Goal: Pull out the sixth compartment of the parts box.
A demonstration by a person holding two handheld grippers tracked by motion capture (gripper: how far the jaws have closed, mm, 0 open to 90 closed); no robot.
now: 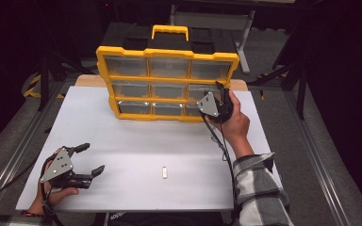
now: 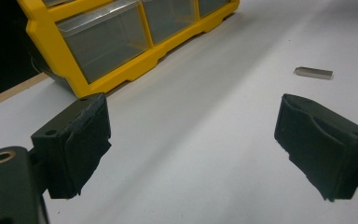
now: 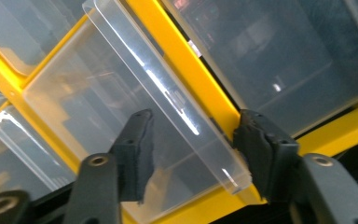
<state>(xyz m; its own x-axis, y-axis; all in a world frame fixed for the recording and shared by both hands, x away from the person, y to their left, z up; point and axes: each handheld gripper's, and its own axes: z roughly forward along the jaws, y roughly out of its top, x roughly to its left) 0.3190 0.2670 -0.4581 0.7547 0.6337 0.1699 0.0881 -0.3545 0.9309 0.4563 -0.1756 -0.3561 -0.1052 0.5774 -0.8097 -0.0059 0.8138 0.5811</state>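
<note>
A yellow organizer [image 1: 169, 53] with clear drawers stands upright at the back of the white table [image 1: 136, 141]. My right gripper [image 1: 219, 92] is up against its right column, at the middle drawer [image 1: 200, 90]. In the right gripper view the jaws [image 3: 193, 149] straddle that clear drawer's raised lip [image 3: 168, 93]. The right pad sits by the yellow frame [image 3: 186, 60], and a gap shows between the left pad and the lip. My left gripper [image 1: 93, 157] rests wide open near the front left, holding nothing [image 2: 193, 135].
A small metal piece [image 1: 165, 173] lies flat on the table near the front middle, to the right of the left gripper [image 2: 313, 72]. A dark case with a yellow handle [image 1: 169, 32] sits behind the organizer. The person's plaid sleeve [image 1: 259, 188] comes in at bottom right.
</note>
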